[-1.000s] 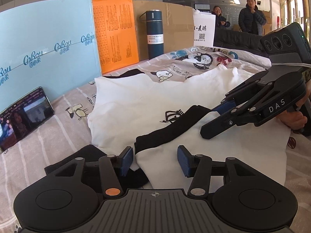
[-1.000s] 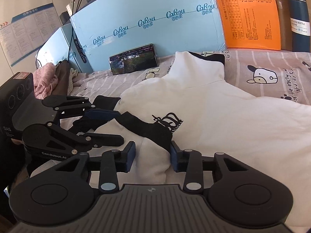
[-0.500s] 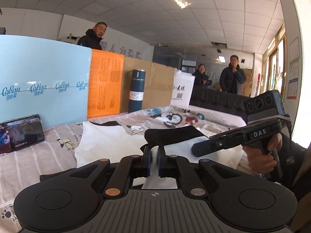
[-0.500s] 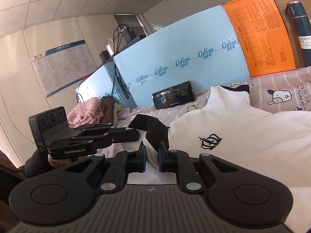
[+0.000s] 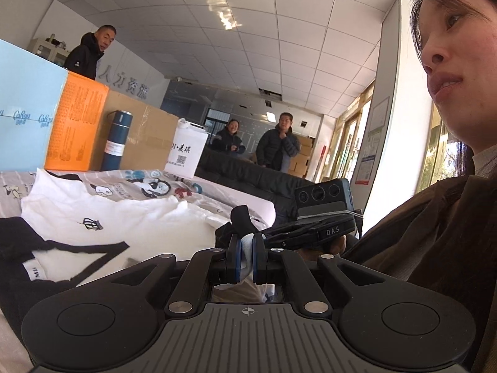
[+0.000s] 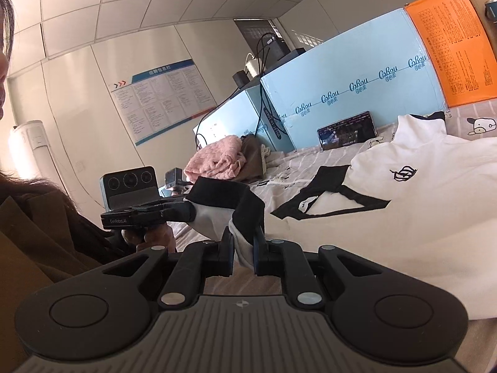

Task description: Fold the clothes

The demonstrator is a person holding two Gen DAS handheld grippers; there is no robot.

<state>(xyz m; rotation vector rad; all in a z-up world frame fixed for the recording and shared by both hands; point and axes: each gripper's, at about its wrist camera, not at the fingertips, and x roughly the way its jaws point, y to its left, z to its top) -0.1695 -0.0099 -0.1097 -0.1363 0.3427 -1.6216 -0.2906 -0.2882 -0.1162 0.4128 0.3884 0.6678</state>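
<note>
Both grippers lifted since 1 s ago: left gripper (image 5: pixel 245 256) and right gripper (image 6: pixel 241 250) each clamped on the black-cuffed sleeve (image 6: pixel 230 205), raised off the bed (image 6: pixel 310 161). White soft-knit sweatshirt (image 6: pixel 419 205), black V-neck trim, lies flat mid-bed on striped sheet.

1. The right gripper (image 6: pixel 243 250) pinches a black-cuffed white sleeve (image 6: pixel 240 217), lifted off the bed (image 6: pixel 298 164).
2. The left gripper (image 6: pixel 186 210) grips the same cuff just beside it.
3. The white shirt (image 6: pixel 419 205) sprawls across the striped sheet.
</note>
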